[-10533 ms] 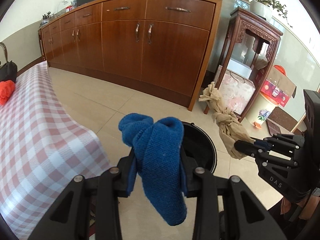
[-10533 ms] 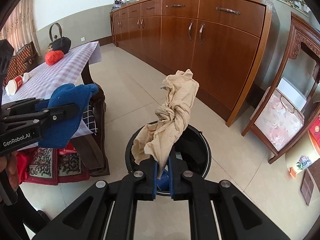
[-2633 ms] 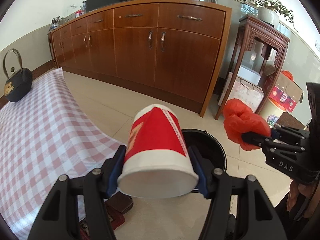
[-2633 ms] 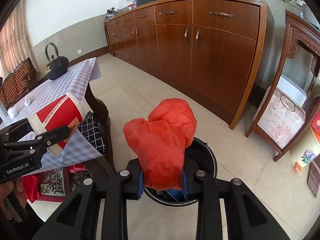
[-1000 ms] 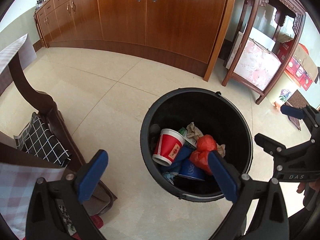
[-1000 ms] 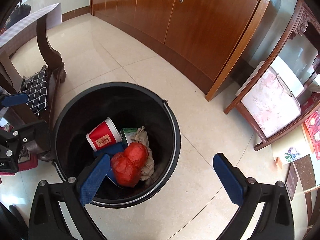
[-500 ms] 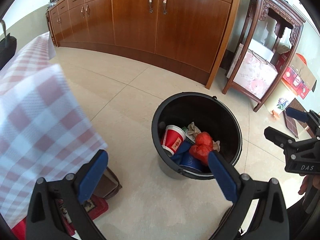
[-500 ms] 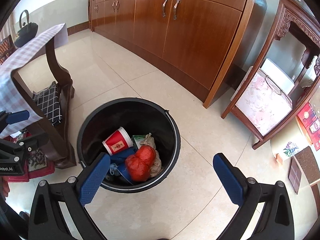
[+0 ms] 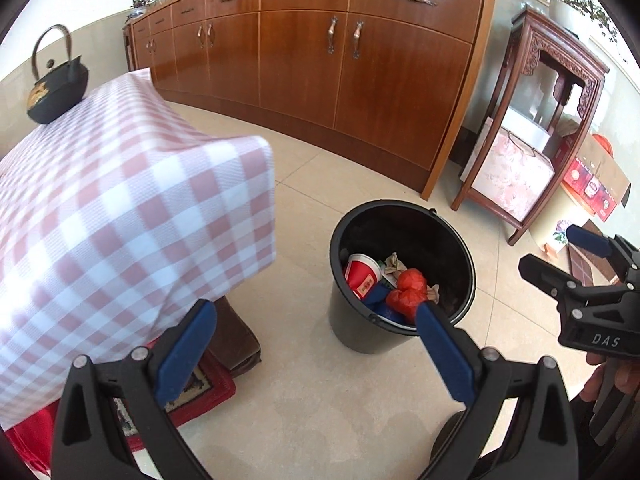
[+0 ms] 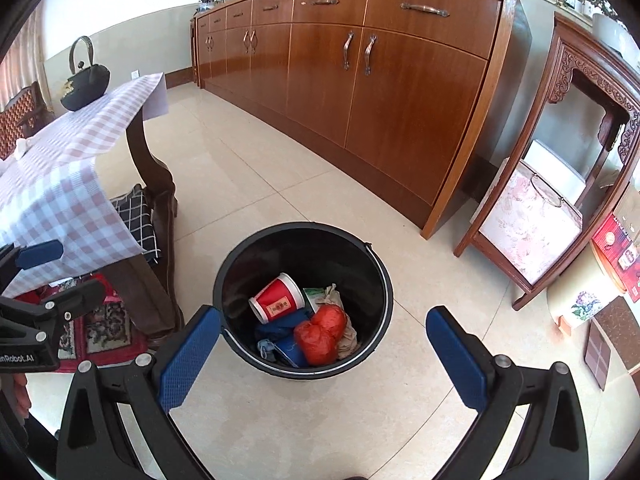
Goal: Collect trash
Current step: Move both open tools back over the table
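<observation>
**Both grippers empty, trash in the bin**

Seen best from the right wrist: black bin on the tile floor, holding a red paper cup on its side, an orange-red plastic bag, blue cloth and a beige rag at the bag's right. Right gripper spread wide, nothing between the blue pads, bin framed in the gap. Only here: table leg and a checked cushion under the tablecloth.

From the left wrist: left gripper likewise splayed and empty, its right pad overlapping the bin's near rim, so part of the bag and cloth hidden. Checked tablecloth blurred up close; black kettle on its far end. Right gripper's far side cut off at the frame edge.

Versus 2.6 s ago: cup and bag no longer clamped, both now inside the bin. Versus half a second ago: bin smaller and farther off in both views.
</observation>
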### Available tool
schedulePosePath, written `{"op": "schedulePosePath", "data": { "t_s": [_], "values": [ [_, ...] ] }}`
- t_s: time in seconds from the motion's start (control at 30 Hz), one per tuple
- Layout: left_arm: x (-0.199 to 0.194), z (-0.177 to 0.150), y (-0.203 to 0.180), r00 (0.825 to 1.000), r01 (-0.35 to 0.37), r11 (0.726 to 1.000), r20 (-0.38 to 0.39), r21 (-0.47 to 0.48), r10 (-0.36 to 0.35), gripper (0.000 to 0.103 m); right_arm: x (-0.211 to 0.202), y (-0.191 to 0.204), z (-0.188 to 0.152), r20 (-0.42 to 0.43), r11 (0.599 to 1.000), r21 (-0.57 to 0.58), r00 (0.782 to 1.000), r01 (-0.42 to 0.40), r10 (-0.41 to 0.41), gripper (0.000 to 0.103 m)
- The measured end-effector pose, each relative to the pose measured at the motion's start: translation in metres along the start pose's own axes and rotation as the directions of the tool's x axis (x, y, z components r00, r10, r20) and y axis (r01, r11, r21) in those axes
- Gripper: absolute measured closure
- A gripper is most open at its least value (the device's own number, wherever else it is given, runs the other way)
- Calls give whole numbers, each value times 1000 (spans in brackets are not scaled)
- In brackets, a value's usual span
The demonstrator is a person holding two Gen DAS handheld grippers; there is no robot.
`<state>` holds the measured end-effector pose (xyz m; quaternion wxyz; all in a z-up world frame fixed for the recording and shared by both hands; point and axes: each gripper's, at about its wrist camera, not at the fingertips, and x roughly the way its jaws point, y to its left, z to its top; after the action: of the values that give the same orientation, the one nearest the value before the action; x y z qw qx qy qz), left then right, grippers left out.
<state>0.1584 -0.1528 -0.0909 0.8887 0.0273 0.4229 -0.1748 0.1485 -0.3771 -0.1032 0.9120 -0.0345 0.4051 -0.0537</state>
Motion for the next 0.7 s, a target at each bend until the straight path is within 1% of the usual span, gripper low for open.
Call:
{"op": "schedulePosePath", "data": {
  "t_s": [0.1,0.23,0.37,0.43,0.53,0.6,0.7],
  "values": [
    [-13,-4,5,1000,-4,1000,20,-10,4,3,-8,6,1,12,1000,17,1000,7,-7,0],
    [-31,-6,15,999,-15,1000,46,-8,15,3,-21,16,4,43,999,37,999,-11,9,0],
    [-52,-5,31,996,-31,999,86,-29,34,3,-30,29,11,64,997,51,997,-56,53,0],
    [-63,-4,41,992,-47,998,111,-42,52,3,-34,40,16,75,994,50,993,-95,91,0],
    [-75,-2,58,987,-82,993,132,-86,93,3,-39,58,24,96,988,37,985,-149,145,0],
    [-82,-3,73,981,-110,986,147,-122,127,3,-43,71,28,116,986,20,980,-164,161,0],
    [-93,-6,97,970,-152,972,161,-177,181,3,-46,92,38,139,977,-7,967,-213,212,0]
  ]
}}
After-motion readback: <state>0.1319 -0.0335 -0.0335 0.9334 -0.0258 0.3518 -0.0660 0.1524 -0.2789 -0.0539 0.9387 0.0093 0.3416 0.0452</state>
